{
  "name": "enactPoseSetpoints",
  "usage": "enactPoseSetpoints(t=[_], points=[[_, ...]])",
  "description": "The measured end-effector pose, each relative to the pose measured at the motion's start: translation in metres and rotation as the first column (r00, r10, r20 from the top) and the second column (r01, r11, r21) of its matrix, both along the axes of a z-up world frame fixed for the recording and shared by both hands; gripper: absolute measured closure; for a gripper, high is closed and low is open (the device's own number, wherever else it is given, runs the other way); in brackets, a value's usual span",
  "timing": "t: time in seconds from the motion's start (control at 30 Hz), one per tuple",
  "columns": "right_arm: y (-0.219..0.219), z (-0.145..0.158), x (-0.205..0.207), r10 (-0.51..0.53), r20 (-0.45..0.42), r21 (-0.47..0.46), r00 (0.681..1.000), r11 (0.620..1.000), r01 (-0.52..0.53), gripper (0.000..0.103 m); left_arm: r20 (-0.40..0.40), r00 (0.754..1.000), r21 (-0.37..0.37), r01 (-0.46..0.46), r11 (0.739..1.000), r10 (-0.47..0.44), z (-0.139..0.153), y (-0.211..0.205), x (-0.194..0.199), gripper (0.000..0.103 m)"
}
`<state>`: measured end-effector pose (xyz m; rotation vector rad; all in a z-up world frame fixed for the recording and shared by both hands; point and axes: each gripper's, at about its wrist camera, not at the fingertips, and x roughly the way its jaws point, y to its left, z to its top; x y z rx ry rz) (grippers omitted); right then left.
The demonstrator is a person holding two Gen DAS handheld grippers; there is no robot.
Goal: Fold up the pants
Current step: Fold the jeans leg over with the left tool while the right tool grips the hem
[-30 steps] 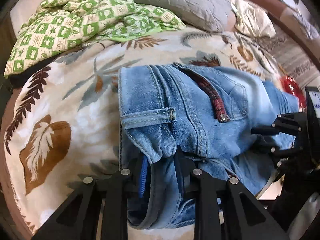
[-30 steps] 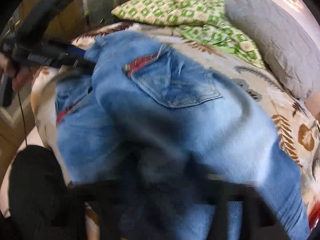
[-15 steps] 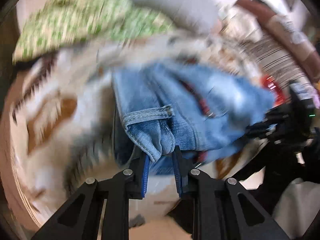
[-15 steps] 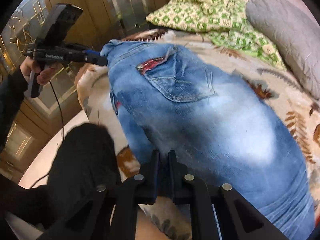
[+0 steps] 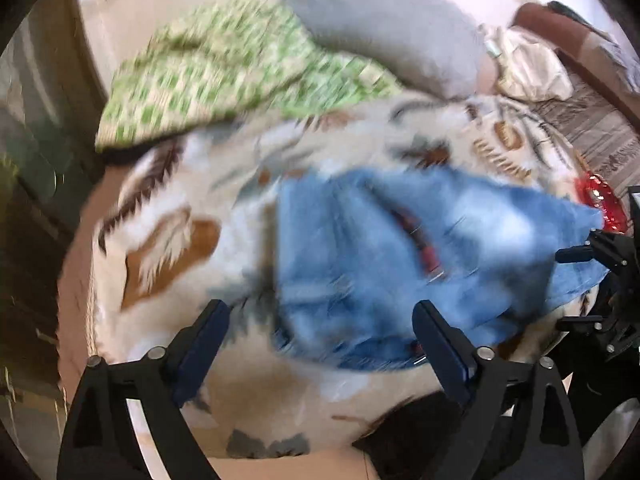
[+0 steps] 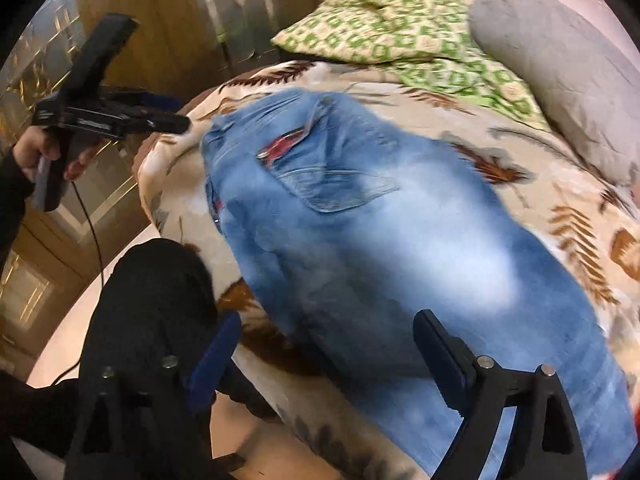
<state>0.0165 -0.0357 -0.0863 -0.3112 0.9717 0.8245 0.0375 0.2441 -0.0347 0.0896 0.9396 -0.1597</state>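
Blue jeans [image 5: 380,260] lie folded lengthwise on the leaf-patterned bedspread [image 5: 168,248], back pocket up [image 6: 340,188]. My left gripper [image 5: 320,312] hovers above the waistband end, its jaws opening wide, with the denim lying loose below them and not pinched. My right gripper [image 6: 328,320] hangs over the jeans [image 6: 360,248] near the seat, its jaws also opening, pads clear of the cloth. In the right wrist view a hand holds the left gripper [image 6: 176,122] just left of the waistband. The right gripper [image 5: 580,254] shows at the left wrist view's right edge.
A green checked blanket [image 6: 400,28] and a grey pillow [image 6: 560,80] lie at the bed's far side. A dark-clad knee [image 6: 152,300] presses against the bed's near edge. Wooden glass-fronted doors [image 6: 120,8] stand to the left. A red object [image 5: 600,200] sits beyond the jeans.
Both grippers let go of the denim they were pinching and their jaws swung wide. Both pulled back and upward. The jeans dropped flat onto the bedspread.
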Motion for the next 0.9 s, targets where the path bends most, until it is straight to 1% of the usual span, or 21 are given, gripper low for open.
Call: enactPoseSetpoints(t=[0.07, 0.13, 0.2, 0.27, 0.3, 0.33, 0.37, 0.4, 0.43, 0.47, 0.5, 0.53, 0.57, 0.63, 0.67, 0.73, 0.77, 0.8, 0.83, 0.87, 0.9], points=[[-0.023, 0.008, 0.002, -0.057, -0.005, 0.008, 0.998, 0.998, 0.057, 0.013, 0.036, 0.995, -0.031, 0.090, 0.995, -0.089, 0.014, -0.035, -0.001, 0.004], [-0.052, 0.015, -0.001, -0.132, -0.022, 0.019, 0.991, 0.991, 0.132, 0.013, 0.052, 0.982, -0.066, 0.187, 0.980, -0.183, 0.021, -0.074, 0.002, 0.004], [-0.093, 0.019, -0.001, -0.232, -0.039, 0.027, 0.972, 0.972, 0.233, 0.013, 0.044, 0.966, -0.090, 0.259, 0.962, -0.256, 0.023, -0.107, 0.007, 0.004], [-0.132, 0.022, -0.003, -0.323, -0.056, 0.027, 0.945, 0.945, 0.325, 0.013, 0.037, 0.940, -0.099, 0.341, 0.935, -0.339, 0.021, -0.145, 0.018, 0.004], [-0.154, 0.024, -0.004, -0.369, -0.067, 0.033, 0.927, 0.928, 0.372, 0.013, 0.034, 0.924, -0.096, 0.381, 0.919, -0.380, 0.019, -0.164, 0.022, 0.004], [-0.181, 0.025, -0.005, -0.424, -0.081, 0.042, 0.902, 0.903, 0.428, 0.013, 0.028, 0.905, -0.092, 0.425, 0.901, -0.424, 0.015, -0.190, 0.029, 0.004], [-0.198, 0.026, -0.005, -0.460, -0.092, 0.046, 0.883, 0.884, 0.465, 0.013, 0.024, 0.895, -0.097, 0.446, 0.890, -0.445, 0.012, -0.202, 0.031, 0.004], [-0.222, 0.026, -0.008, -0.500, -0.112, 0.055, 0.859, 0.860, 0.508, 0.013, 0.015, 0.867, -0.113, 0.497, 0.861, -0.498, 0.008, -0.227, 0.038, 0.004], [-0.243, 0.025, -0.008, -0.535, -0.135, 0.063, 0.834, 0.835, 0.546, 0.013, 0.012, 0.849, -0.116, 0.526, 0.843, -0.528, 0.006, -0.241, 0.037, 0.004], [-0.261, 0.024, -0.008, -0.559, -0.158, 0.067, 0.814, 0.817, 0.573, 0.013, 0.008, 0.820, -0.109, 0.569, 0.815, -0.572, 0.002, -0.265, 0.042, 0.004], [-0.277, 0.022, -0.009, -0.578, -0.177, 0.070, 0.797, 0.800, 0.596, 0.013, 0.006, 0.794, -0.098, 0.605, 0.790, -0.608, -0.002, -0.284, 0.045, 0.004], [-0.291, 0.019, -0.009, -0.595, -0.196, 0.068, 0.779, 0.785, 0.616, 0.014, 0.005, 0.773, -0.088, 0.632, 0.770, -0.634, -0.003, -0.300, 0.044, 0.004], [-0.300, 0.016, -0.009, -0.601, -0.215, 0.062, 0.769, 0.778, 0.625, 0.014, 0.005, 0.755, -0.077, 0.654, 0.753, -0.655, -0.004, -0.315, 0.046, 0.004], [-0.311, 0.004, -0.004, -0.597, -0.262, 0.050, 0.759, 0.776, 0.628, 0.014, -0.009, 0.727, -0.066, 0.684, 0.726, -0.686, -0.008, -0.343, 0.051, 0.004], [-0.314, -0.005, 0.001, -0.594, -0.291, 0.038, 0.750, 0.776, 0.629, 0.014, -0.016, 0.718, -0.060, 0.694, 0.717, -0.696, -0.009, -0.355, 0.053, 0.004], [-0.317, -0.021, 0.011, -0.577, -0.342, 0.021, 0.741, 0.784, 0.620, 0.016, -0.019, 0.711, -0.057, 0.701, 0.711, -0.703, -0.007, -0.363, 0.053, 0.004], [-0.315, -0.031, 0.019, -0.560, -0.380, 0.021, 0.736, 0.791, 0.612, 0.020, -0.021, 0.707, -0.055, 0.706, 0.707, -0.707, -0.006, -0.368, 0.053, 0.004], [-0.313, -0.039, 0.023, -0.544, -0.406, 0.019, 0.735, 0.799, 0.601, 0.022, -0.018, 0.705, -0.051, 0.708, 0.705, -0.709, -0.005, -0.370, 0.053, 0.004], [-0.310, -0.049, 0.028, -0.526, -0.430, 0.009, 0.733, 0.810, 0.587, 0.028, -0.017, 0.704, -0.042, 0.709, 0.704, -0.710, -0.003, -0.370, 0.053, 0.004], [-0.308, -0.058, 0.031, -0.515, -0.454, -0.001, 0.727, 0.816, 0.577, 0.030, -0.019, 0.705, -0.036, 0.709, 0.705, -0.709, -0.002, -0.368, 0.052, 0.004], [-0.307, -0.063, 0.031, -0.512, -0.450, -0.011, 0.732, 0.823, 0.568, 0.030, -0.024, 0.708, -0.027, 0.706, 0.708, -0.706, -0.002, -0.368, 0.054, 0.004]])
